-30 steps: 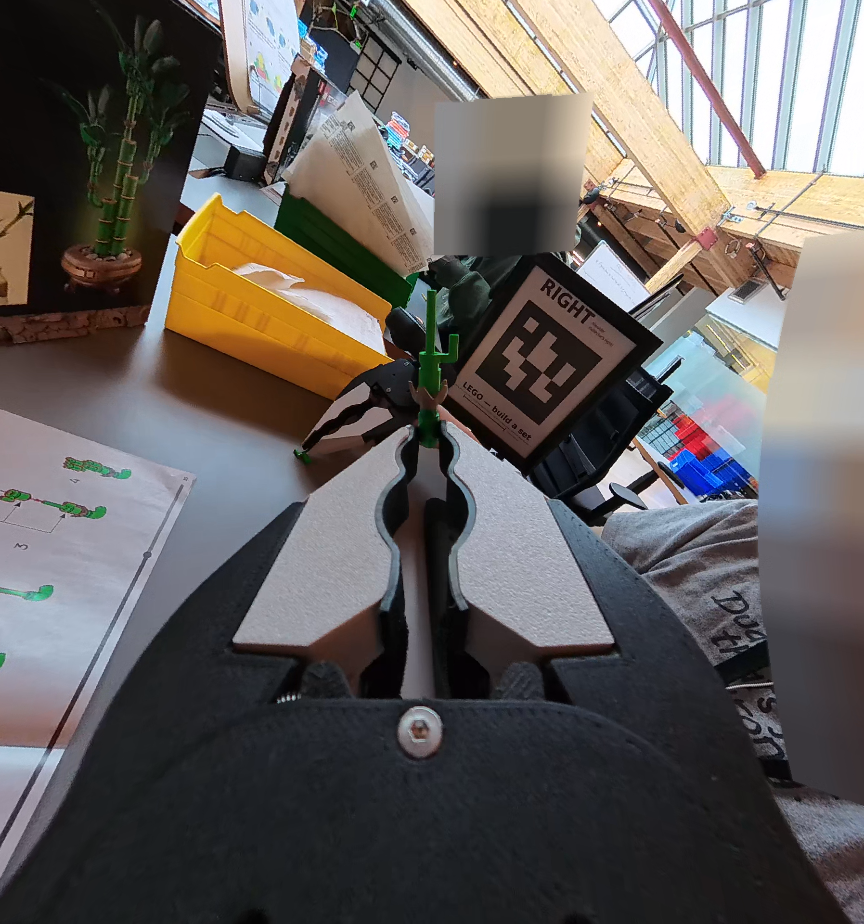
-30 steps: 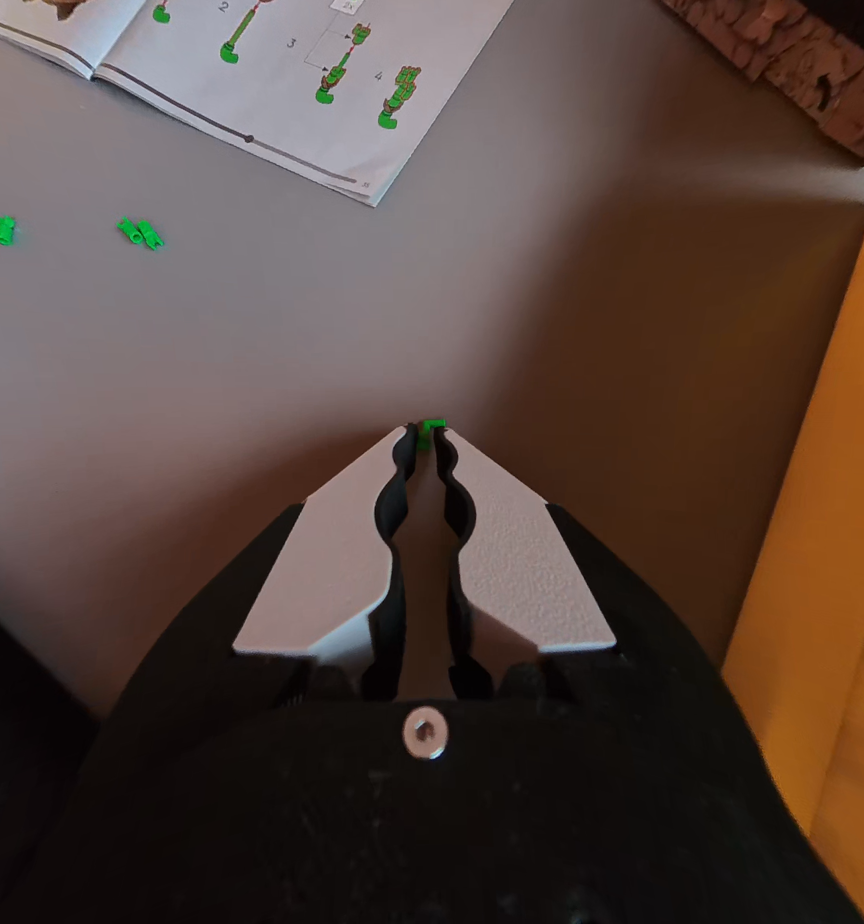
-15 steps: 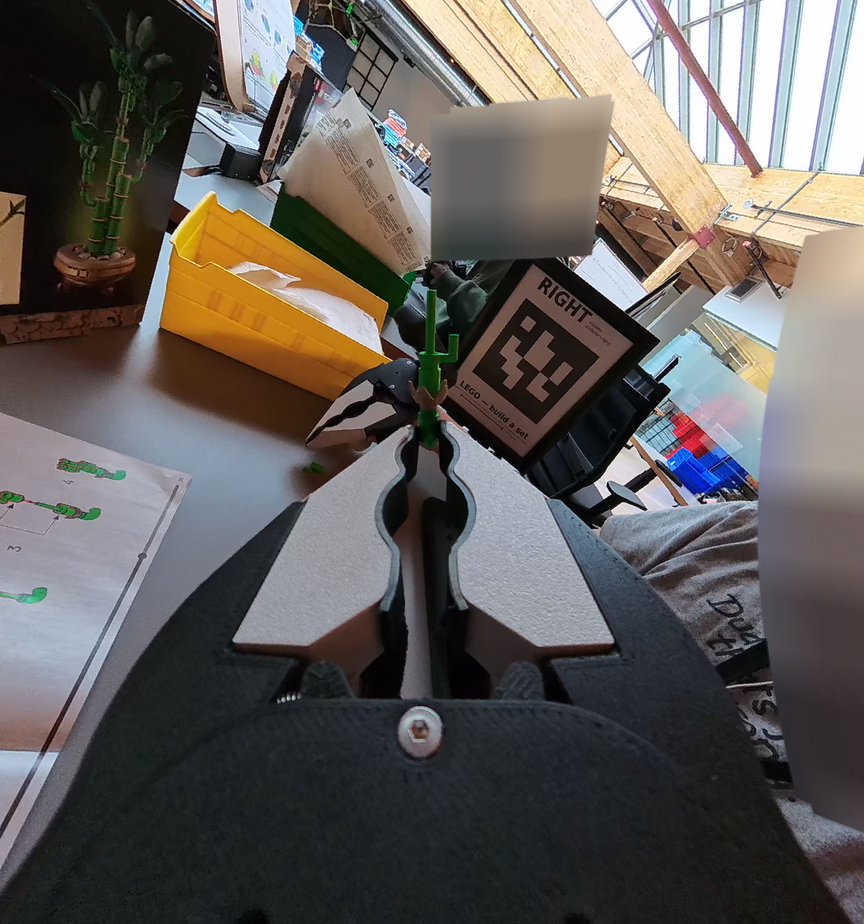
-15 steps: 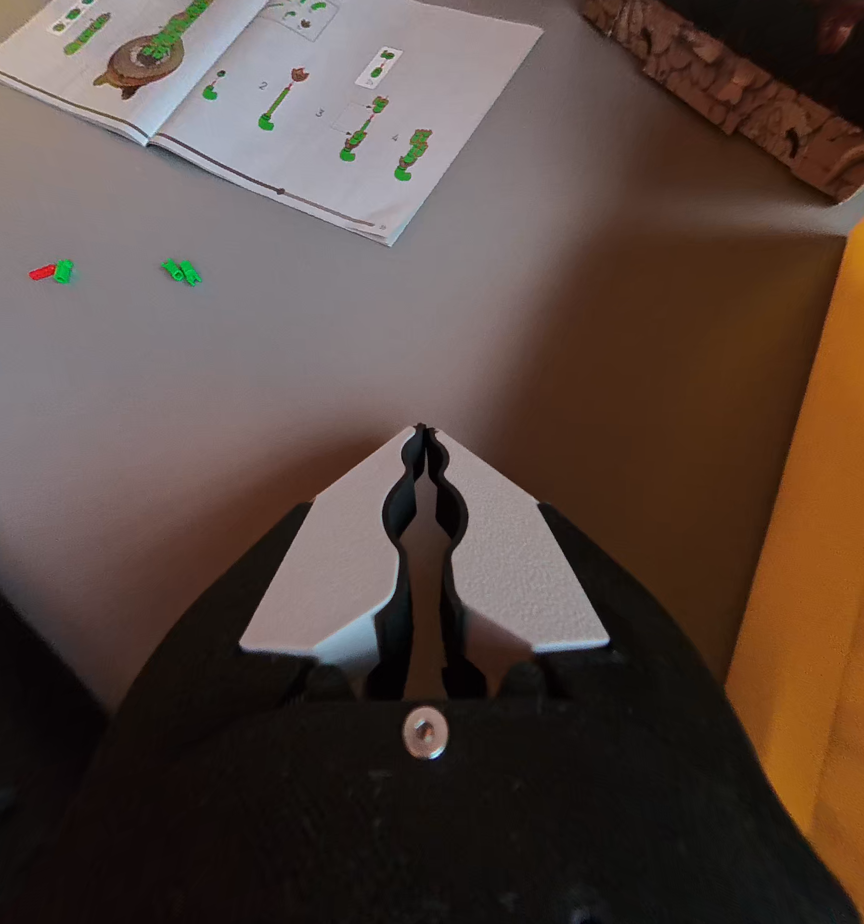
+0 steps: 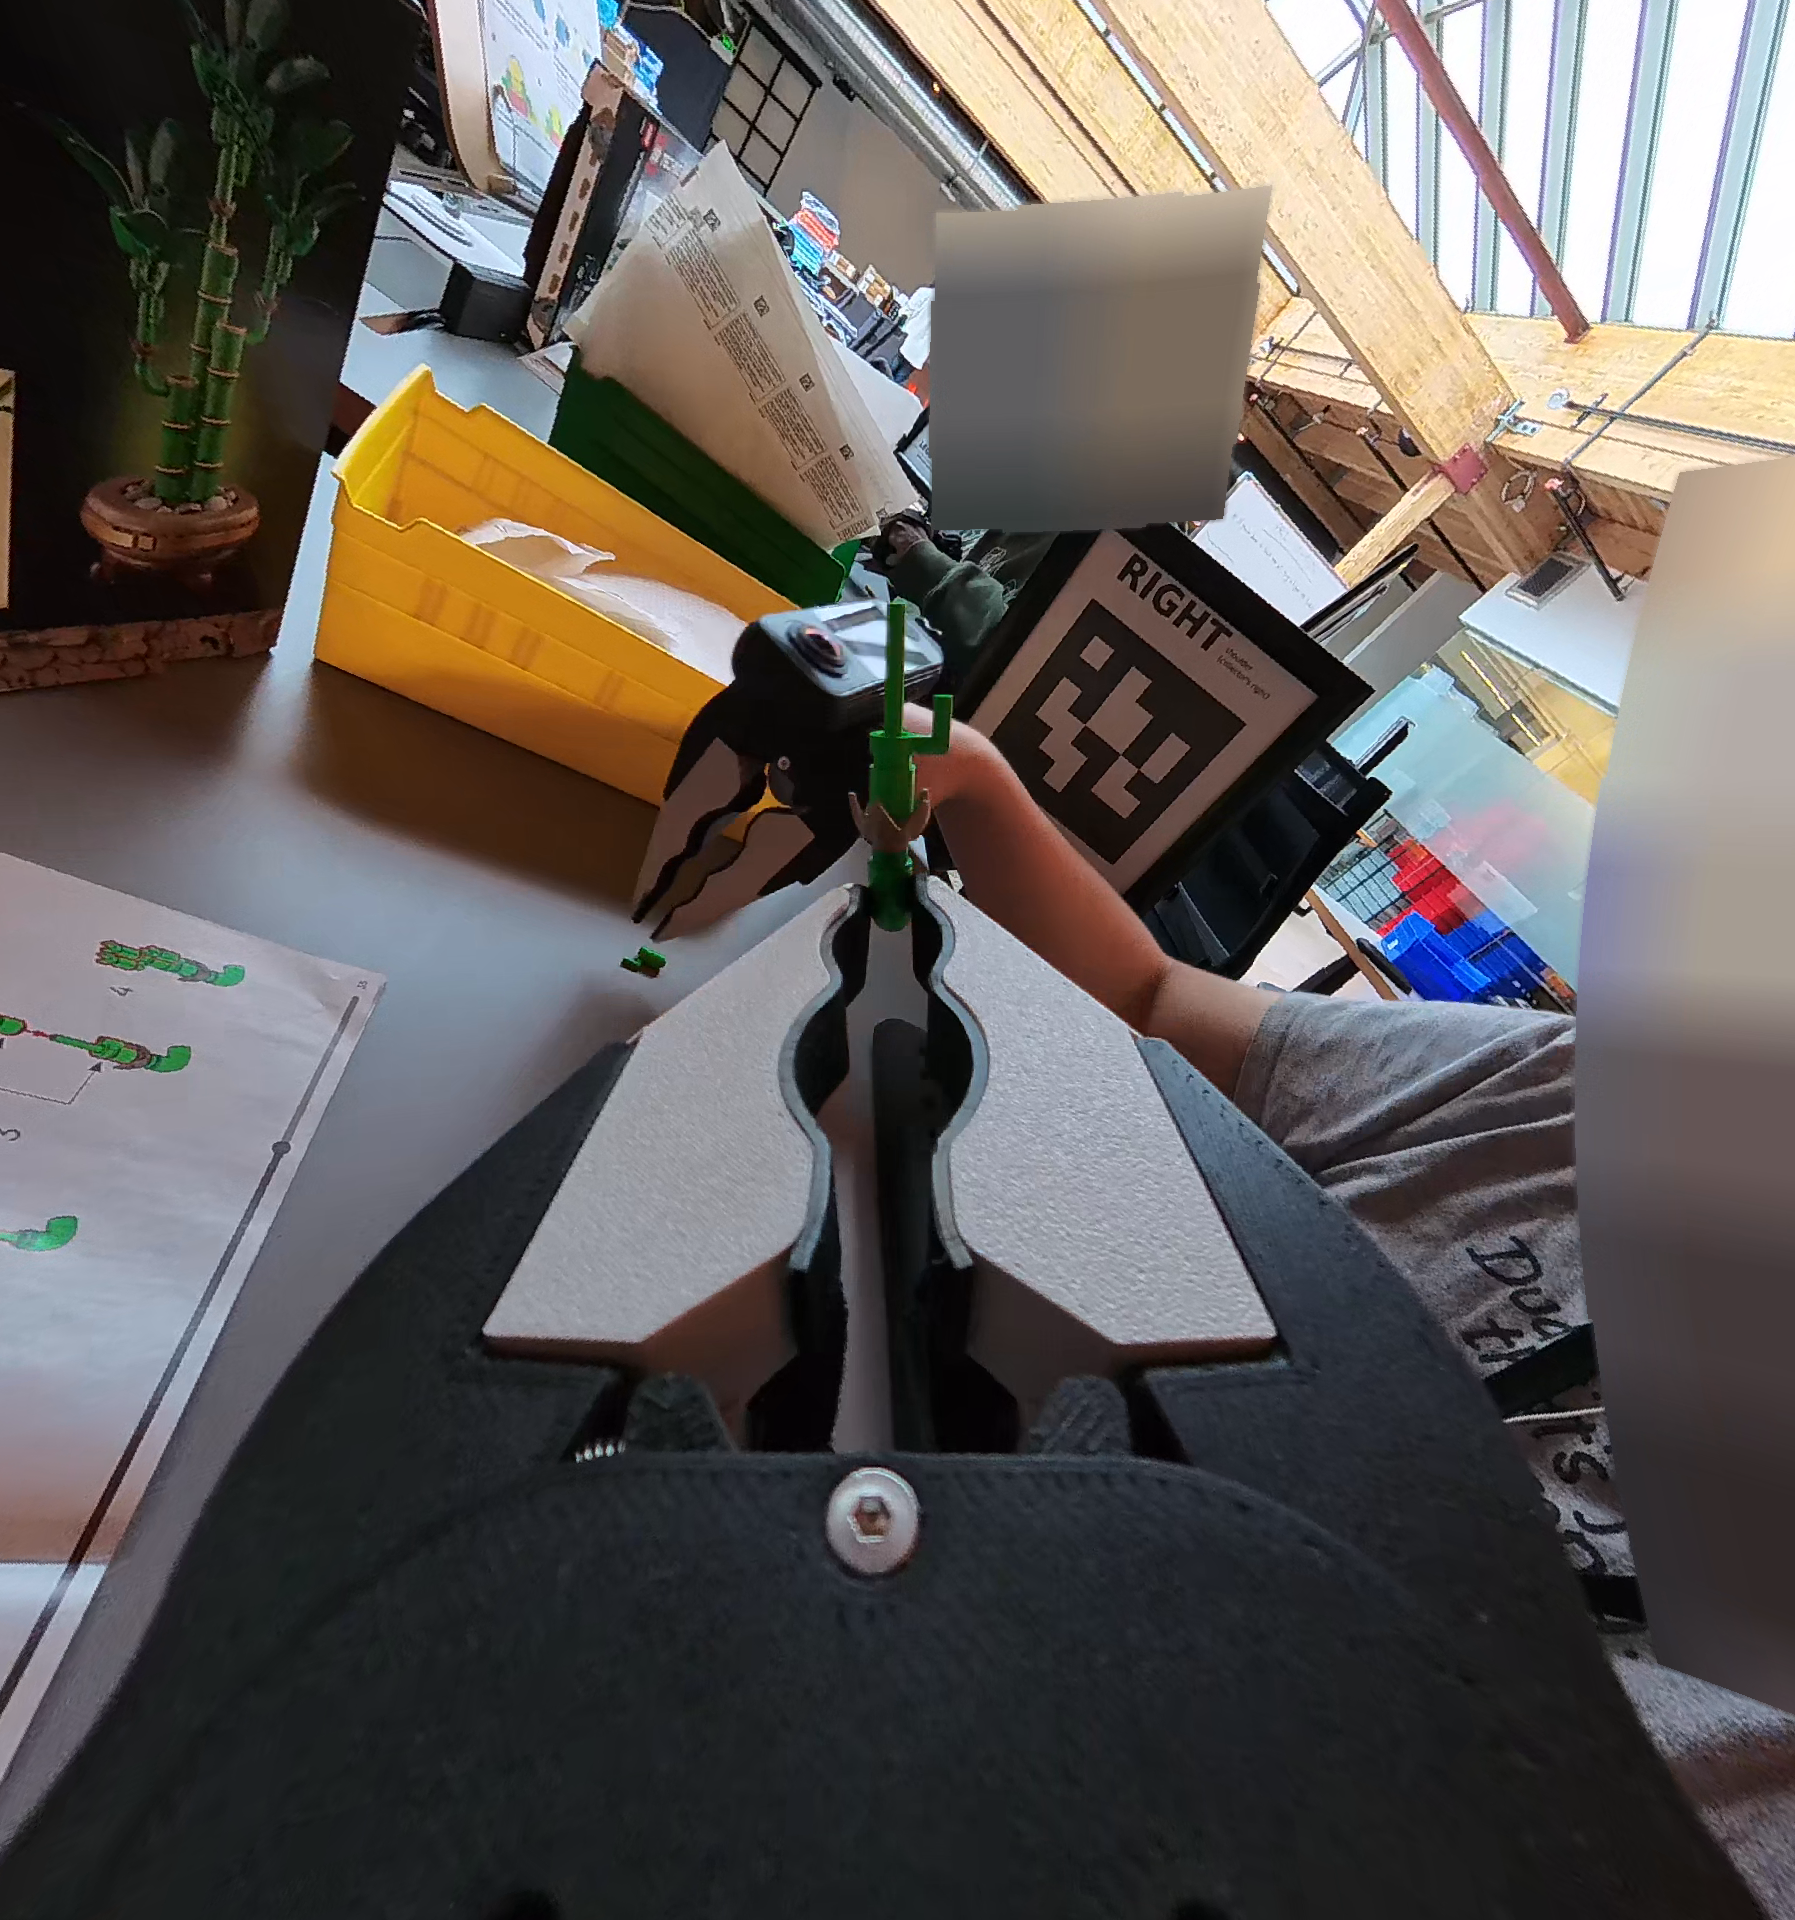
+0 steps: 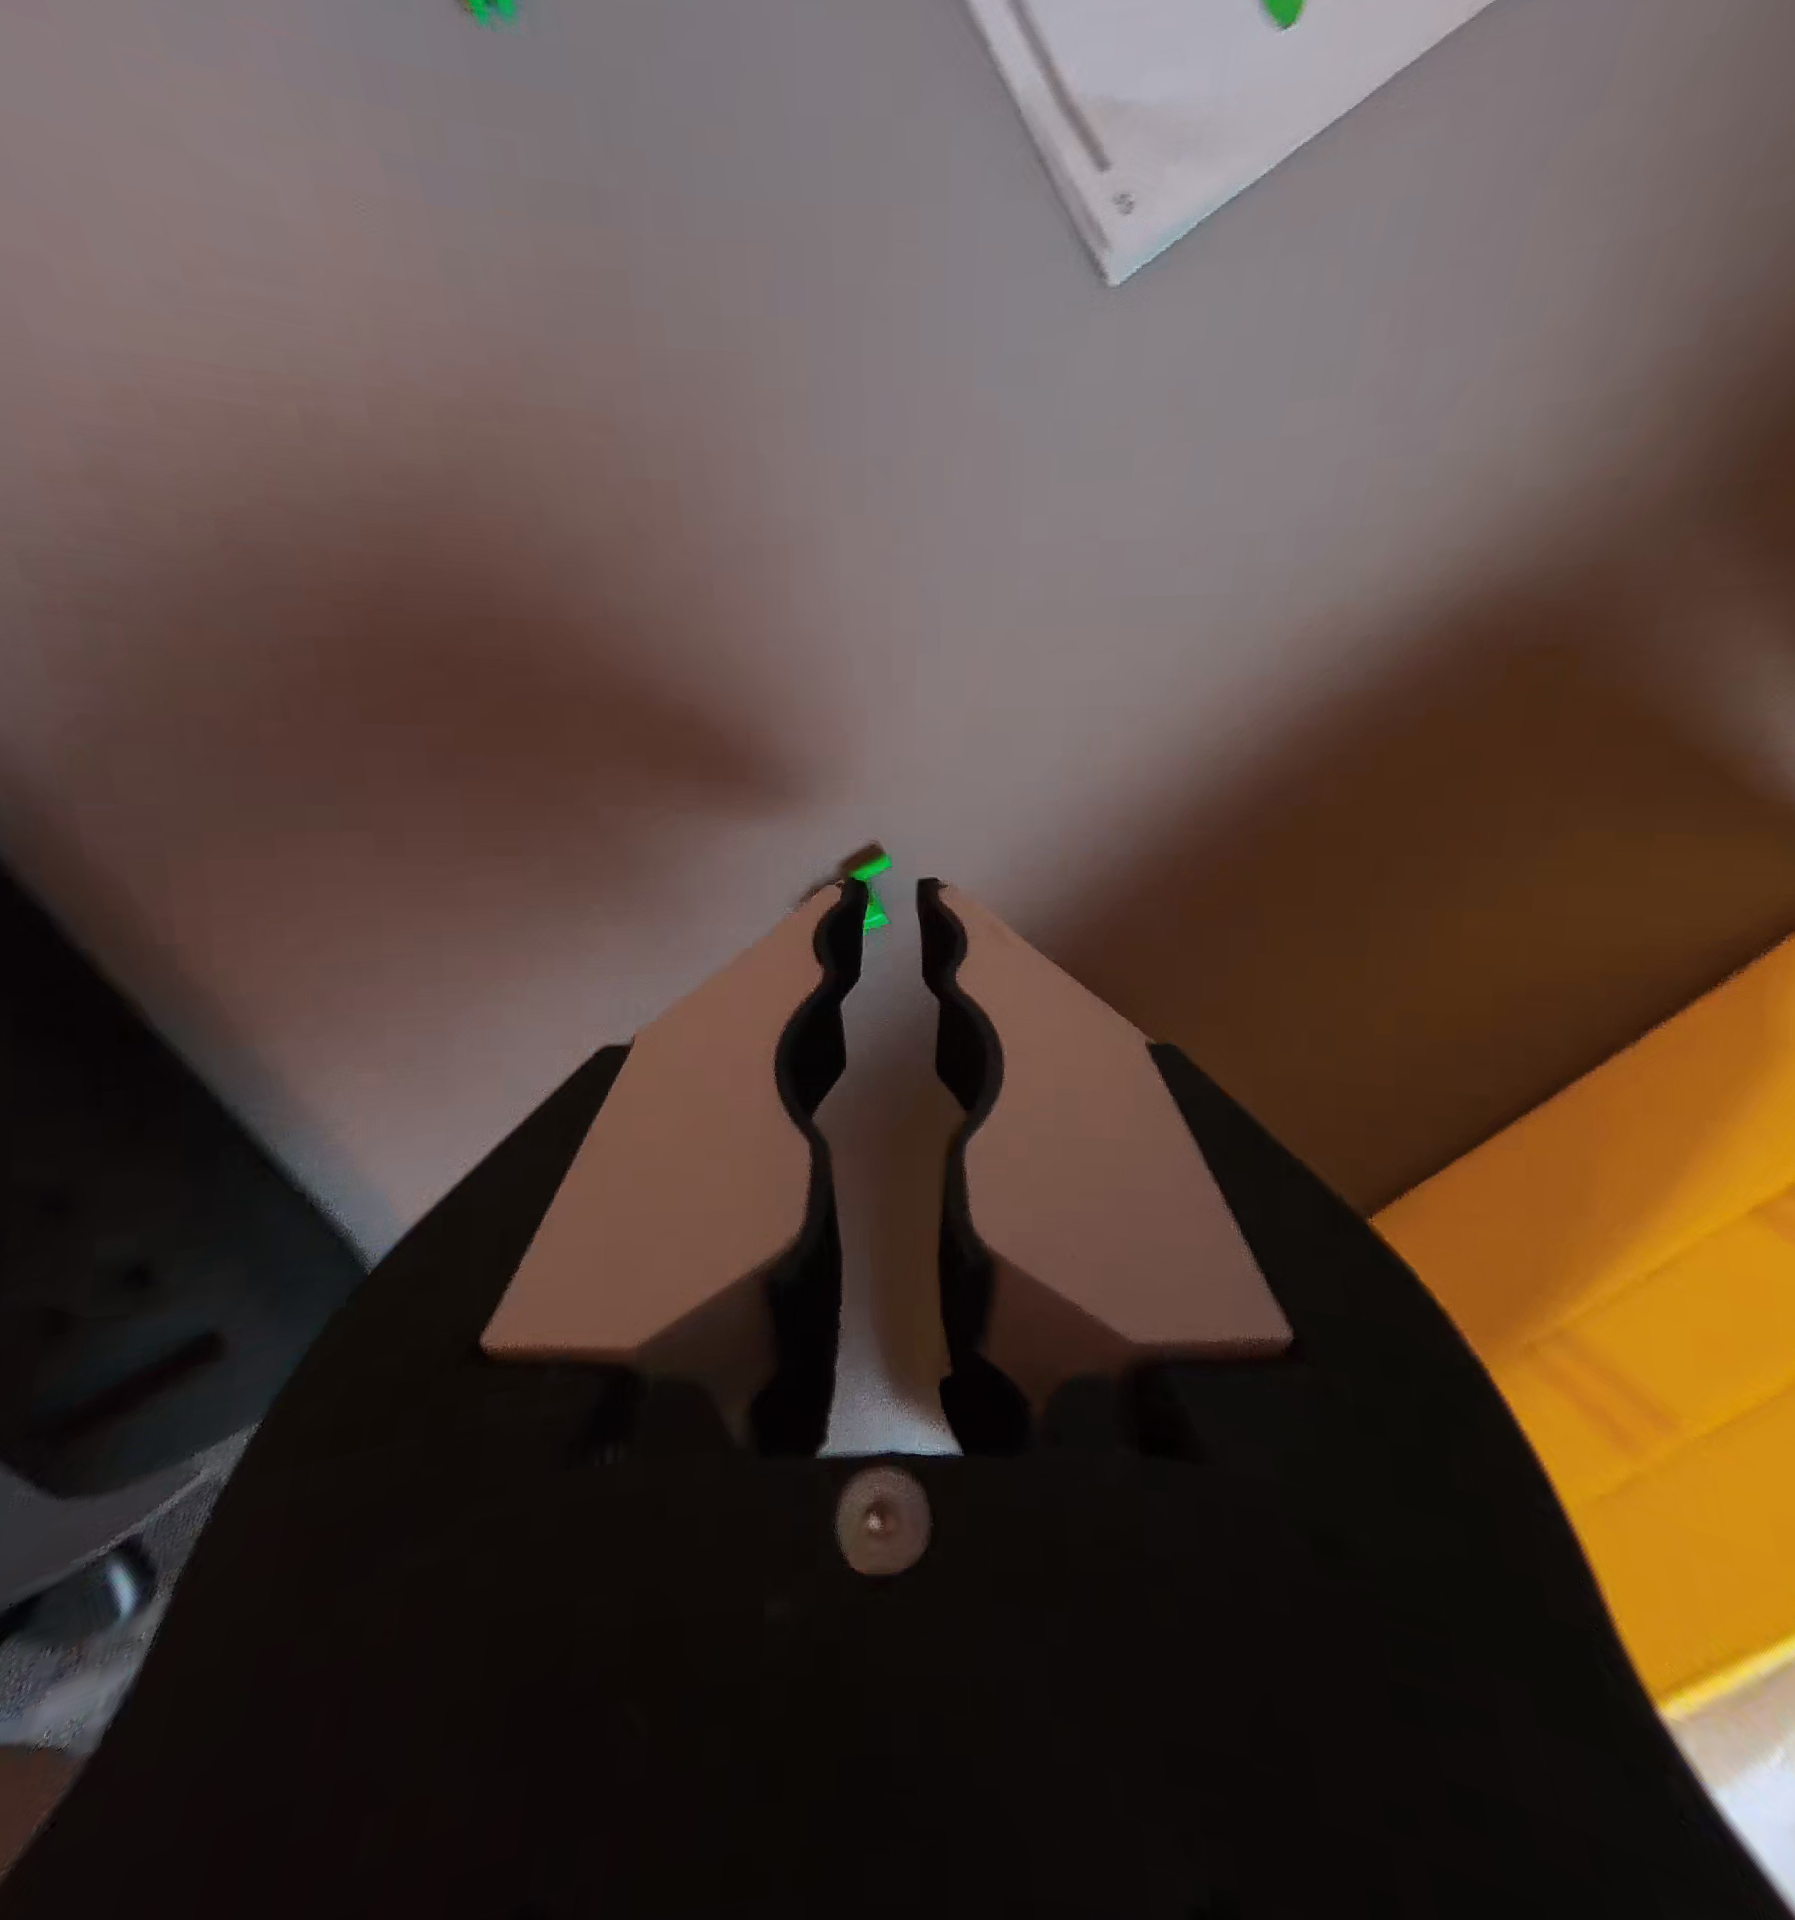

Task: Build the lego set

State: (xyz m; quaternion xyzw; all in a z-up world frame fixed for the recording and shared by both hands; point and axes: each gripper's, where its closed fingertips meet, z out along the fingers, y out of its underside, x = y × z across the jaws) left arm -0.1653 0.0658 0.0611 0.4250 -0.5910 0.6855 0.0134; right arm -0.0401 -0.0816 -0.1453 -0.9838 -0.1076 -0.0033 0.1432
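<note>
My left gripper (image 5: 888, 904) is shut on the base of a thin green lego stem (image 5: 898, 748), which stands upright from its tips with a brown collar and a side branch. My right gripper (image 6: 888, 891) points down at the grey table, jaws slightly apart. A small green lego piece (image 6: 869, 868) lies on the table at its left fingertip, partly hidden by that finger. In the left wrist view the right gripper (image 5: 664, 920) hovers just over the same small green piece (image 5: 647, 961).
An open instruction booklet (image 5: 93, 1091) lies at the left; its corner also shows in the right wrist view (image 6: 1184, 104). A yellow bin (image 5: 519, 603) (image 6: 1651, 1351) stands close to the right gripper. The set's box (image 5: 93, 312) and a green bin (image 5: 685, 468) stand behind. A person's arm (image 5: 1059, 883) reaches in. My right fingertips sit around 30 cm from my left ones.
The right gripper held the small green piece a second ago, then shut empty with the piece on the table. It has now come down to the piece with jaws slightly apart. The left gripper barely moved.
</note>
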